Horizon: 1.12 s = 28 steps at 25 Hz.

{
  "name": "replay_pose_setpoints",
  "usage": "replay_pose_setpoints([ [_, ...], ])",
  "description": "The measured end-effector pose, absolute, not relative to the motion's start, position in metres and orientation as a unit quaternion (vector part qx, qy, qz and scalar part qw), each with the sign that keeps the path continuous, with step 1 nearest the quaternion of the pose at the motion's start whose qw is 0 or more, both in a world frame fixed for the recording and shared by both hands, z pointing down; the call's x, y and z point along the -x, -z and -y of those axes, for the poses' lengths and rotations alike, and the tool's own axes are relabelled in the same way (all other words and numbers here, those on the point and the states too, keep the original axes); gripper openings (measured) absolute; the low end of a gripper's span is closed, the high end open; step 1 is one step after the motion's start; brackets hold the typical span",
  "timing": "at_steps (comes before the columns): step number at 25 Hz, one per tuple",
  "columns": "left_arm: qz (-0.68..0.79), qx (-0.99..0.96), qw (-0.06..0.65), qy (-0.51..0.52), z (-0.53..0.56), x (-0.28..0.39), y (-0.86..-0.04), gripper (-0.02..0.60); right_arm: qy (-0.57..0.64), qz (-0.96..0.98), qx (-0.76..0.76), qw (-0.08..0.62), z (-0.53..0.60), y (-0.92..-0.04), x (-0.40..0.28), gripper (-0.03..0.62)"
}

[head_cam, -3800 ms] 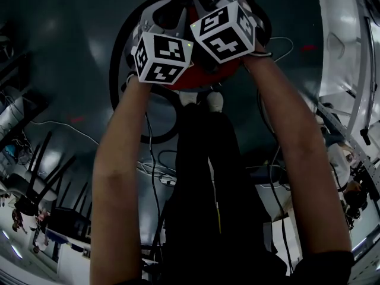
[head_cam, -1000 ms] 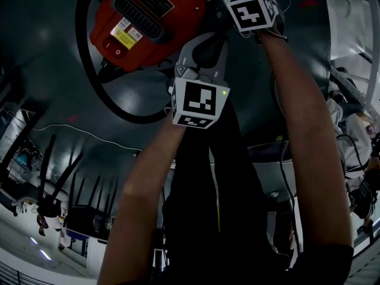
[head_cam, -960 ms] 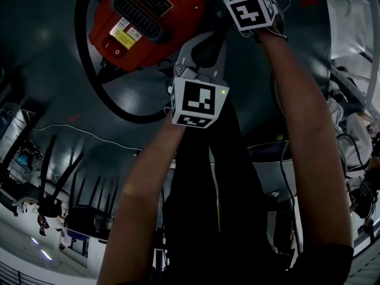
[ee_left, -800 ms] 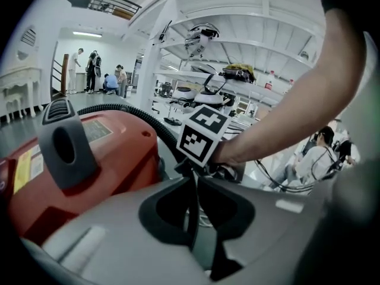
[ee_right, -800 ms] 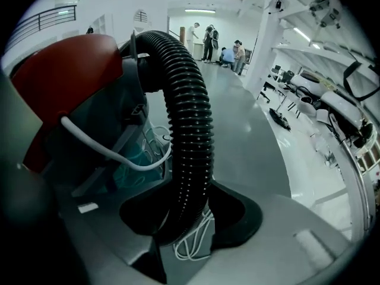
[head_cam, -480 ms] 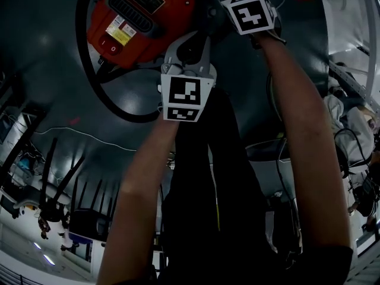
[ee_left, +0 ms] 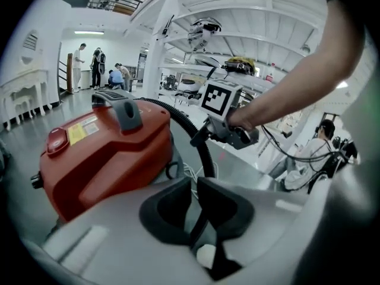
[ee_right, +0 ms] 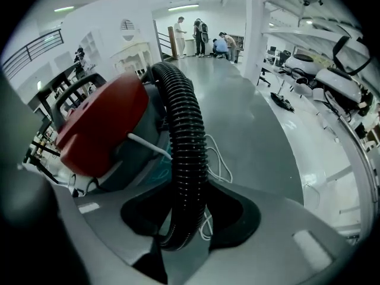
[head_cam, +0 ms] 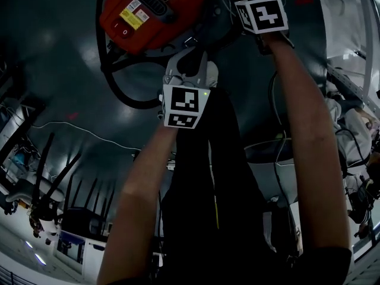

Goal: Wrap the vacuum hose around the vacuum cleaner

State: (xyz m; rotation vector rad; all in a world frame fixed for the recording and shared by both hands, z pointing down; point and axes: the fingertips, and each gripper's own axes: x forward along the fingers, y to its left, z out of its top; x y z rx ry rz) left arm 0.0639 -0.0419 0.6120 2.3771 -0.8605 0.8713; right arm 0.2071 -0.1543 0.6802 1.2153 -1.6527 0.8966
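The red vacuum cleaner (head_cam: 151, 10) stands on the grey floor at the top of the head view, and its black ribbed hose (head_cam: 116, 82) loops round its left side. In the right gripper view the hose (ee_right: 184, 123) runs upright between my right gripper's (ee_right: 189, 186) jaws, which are closing and touch it on both sides. In the head view that gripper (head_cam: 231, 5) is at the vacuum's right side. My left gripper (head_cam: 189, 58) hovers just below the vacuum, shut with nothing in it (ee_left: 194, 186). The left gripper view shows the vacuum (ee_left: 101, 153) and the right gripper (ee_left: 228, 129) on the hose (ee_left: 199, 141).
A thin white cable (ee_right: 217, 153) lies on the floor beside the vacuum. Dark chairs (head_cam: 53, 177) stand at the left, white benches and equipment (ee_right: 332, 82) at the right. Several people (ee_right: 202, 37) stand far back in the hall. My own dark-trousered legs (head_cam: 208, 177) are below.
The hose loop at the left has drawn in closer to the vacuum. My left gripper has moved up towards the vacuum's body. The right gripper stays at the vacuum's right side.
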Motion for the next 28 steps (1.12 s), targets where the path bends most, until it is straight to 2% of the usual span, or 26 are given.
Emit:
replay_pose_setpoints([
  [6, 0.313, -0.855, 0.245, -0.332, 0.018, -0.043, -0.608, 0.040, -0.387, 0.657, -0.482, 0.432, 0.141, -0.662, -0.198, 0.172],
  [12, 0.291, -0.866, 0.228, -0.338, 0.007, -0.035, -0.594, 0.040, -0.431, 0.646, -0.470, 0.420, 0.126, -0.645, -0.186, 0.164],
  [17, 0.313, -0.850, 0.247, -0.344, 0.000, -0.021, -0.600, 0.040, -0.455, 0.651, -0.454, 0.405, 0.119, -0.631, -0.172, 0.160],
  [28, 0.327, -0.834, 0.275, -0.350, -0.036, -0.040, -0.617, 0.059, -0.502, 0.656, -0.429, 0.367, 0.097, -0.612, -0.164, 0.155],
])
